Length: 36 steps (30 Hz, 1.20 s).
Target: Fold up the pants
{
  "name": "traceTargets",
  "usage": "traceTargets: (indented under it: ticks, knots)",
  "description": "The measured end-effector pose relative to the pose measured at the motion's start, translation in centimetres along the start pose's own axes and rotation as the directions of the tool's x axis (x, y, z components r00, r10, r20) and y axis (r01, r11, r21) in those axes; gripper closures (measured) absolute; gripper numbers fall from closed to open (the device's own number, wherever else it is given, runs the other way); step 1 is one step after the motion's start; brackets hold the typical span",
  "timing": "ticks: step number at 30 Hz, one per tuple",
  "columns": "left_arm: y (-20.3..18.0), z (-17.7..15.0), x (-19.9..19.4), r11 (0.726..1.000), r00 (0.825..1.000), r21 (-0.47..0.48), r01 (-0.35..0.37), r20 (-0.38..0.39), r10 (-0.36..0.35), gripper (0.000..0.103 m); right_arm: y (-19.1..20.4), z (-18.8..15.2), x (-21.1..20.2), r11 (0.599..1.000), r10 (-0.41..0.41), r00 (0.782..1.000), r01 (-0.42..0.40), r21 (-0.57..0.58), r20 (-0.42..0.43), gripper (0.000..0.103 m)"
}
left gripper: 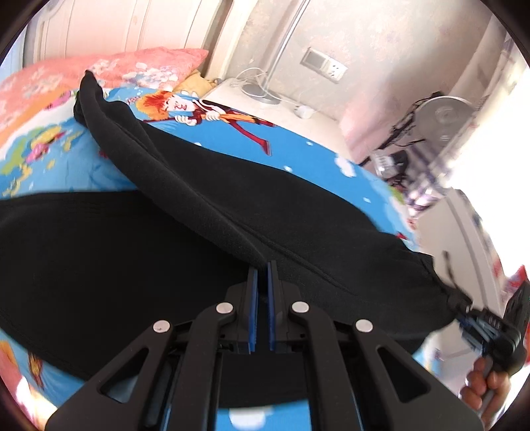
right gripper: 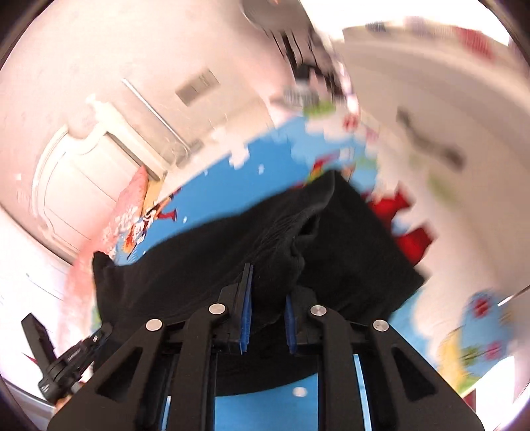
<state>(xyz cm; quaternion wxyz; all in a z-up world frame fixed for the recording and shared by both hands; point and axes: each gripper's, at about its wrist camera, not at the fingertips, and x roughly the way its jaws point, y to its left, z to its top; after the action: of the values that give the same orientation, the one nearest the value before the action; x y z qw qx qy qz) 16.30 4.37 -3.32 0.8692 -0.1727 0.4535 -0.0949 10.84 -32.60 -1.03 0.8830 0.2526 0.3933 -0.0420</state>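
Black pants (left gripper: 205, 185) lie across a blue cartoon bedsheet (left gripper: 298, 149). One leg is lifted and stretches from the far left to the near right, over the other leg. My left gripper (left gripper: 264, 265) is shut on the lifted leg's edge, blue pads nearly together. My right gripper also shows in the left wrist view (left gripper: 463, 318), holding the pants' end at the right. In the blurred right wrist view, my right gripper (right gripper: 266, 288) is shut on a bunched thick fold of the pants (right gripper: 265, 238), jaws held apart by the cloth.
A pink pillow (left gripper: 109, 66) lies at the head of the bed by the white headboard (left gripper: 132, 26). A white nightstand (left gripper: 265, 106) with a lamp base and cables stands beyond the bed. A fan (left gripper: 444, 116) stands at the right.
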Motion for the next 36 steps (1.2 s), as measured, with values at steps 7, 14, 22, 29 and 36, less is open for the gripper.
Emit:
traceTargets:
  ticks: [7, 14, 22, 29, 36]
  knots:
    - [0.7, -7.2, 2.2, 0.994, 0.979, -0.067, 0.084, -0.18, -0.095, 0.096, -5.8, -3.7, 5.3, 0.982, -0.187, 0.974, 0.189, 0.003, -0.127, 0.087]
    - [5.8, -4.7, -1.6, 0.99, 0.997, -0.128, 0.055, -0.055, -0.062, 0.058, -5.4, -4.2, 5.7, 0.978, -0.206, 0.971, 0.201, -0.052, -0.12, 0.086]
    - [15.3, 10.8, -1.4, 0.912, 0.918, -0.155, -0.379, 0.06, 0.392, 0.046, -5.5, -4.3, 5.9, 0.976, -0.215, 0.967, 0.21, -0.055, -0.136, 0.083]
    - [15.2, 18.5, 9.6, 0.786, 0.779, 0.142, -0.602, -0.111, 0.617, 0.039, -5.7, -4.3, 5.9, 0.98, -0.2, 0.968, 0.196, -0.039, -0.153, 0.079]
    - [17.8, 18.5, 8.0, 0.794, 0.786, 0.045, -0.607, -0.118, 0.607, 0.09, -5.5, -4.0, 5.6, 0.984, -0.169, 0.975, 0.159, -0.08, -0.141, 0.085]
